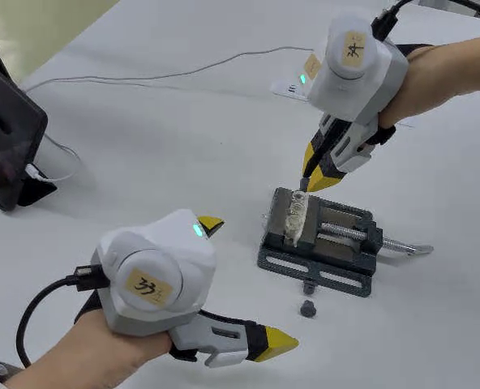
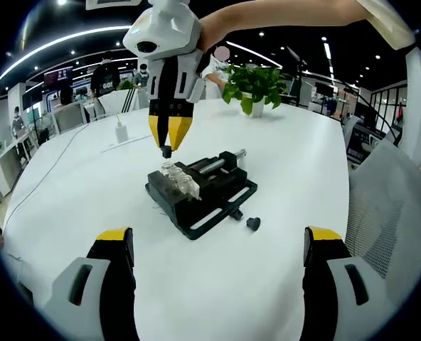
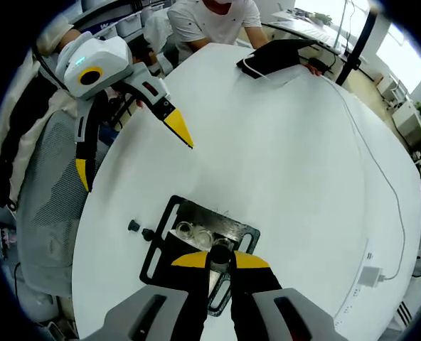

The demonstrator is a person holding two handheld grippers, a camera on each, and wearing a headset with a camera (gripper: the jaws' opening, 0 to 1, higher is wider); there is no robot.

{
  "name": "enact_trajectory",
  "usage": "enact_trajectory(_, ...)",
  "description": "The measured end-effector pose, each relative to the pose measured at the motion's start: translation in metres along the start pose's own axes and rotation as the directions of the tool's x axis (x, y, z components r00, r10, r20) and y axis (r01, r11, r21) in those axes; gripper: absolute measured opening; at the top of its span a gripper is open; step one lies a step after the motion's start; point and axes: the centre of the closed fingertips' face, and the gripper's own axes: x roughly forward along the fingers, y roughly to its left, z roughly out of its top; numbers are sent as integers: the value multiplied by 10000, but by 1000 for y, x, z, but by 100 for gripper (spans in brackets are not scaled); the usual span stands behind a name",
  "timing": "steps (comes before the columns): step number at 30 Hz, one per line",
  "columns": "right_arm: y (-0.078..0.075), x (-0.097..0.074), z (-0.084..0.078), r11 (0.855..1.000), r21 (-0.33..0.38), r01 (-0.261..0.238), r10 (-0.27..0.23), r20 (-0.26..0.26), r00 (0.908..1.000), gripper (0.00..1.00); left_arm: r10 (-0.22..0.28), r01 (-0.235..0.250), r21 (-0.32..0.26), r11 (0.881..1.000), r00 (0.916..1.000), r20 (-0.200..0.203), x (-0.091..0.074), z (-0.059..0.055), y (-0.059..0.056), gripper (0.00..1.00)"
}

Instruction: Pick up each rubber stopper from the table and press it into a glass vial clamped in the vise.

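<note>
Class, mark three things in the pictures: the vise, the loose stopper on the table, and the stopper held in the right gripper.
vise [image 1: 282,261], head view, on its front base plate.
loose stopper [image 1: 308,309], head view, on its top.
held stopper [image 2: 166,151], left gripper view, on its dark side.

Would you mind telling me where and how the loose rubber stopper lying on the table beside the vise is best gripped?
I would grip the stopper by its round sides, coming straight down from above with the open left tool. It is small and sits low on the bare table, apart from the vise, so the jaws can probably straddle it freely.
</note>
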Motion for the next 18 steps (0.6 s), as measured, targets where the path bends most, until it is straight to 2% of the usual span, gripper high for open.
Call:
enact_trajectory(4,-2,4,-3,9999,74,-136,137,-115,9998,6,39,-39,-43,10000,10000,-24,0,-1,1,99)
enact_trajectory(7,1,6,-2,9996,115,-254,255,-89,9996,6,26,-26,-63,10000,10000,-52,0,-2,0,99)
enact_trajectory(18,-2,15,-4,9997,23,-252,252,-297,9992,6,-32,30,-202,9998,9999,-105,1,-8,-1,99)
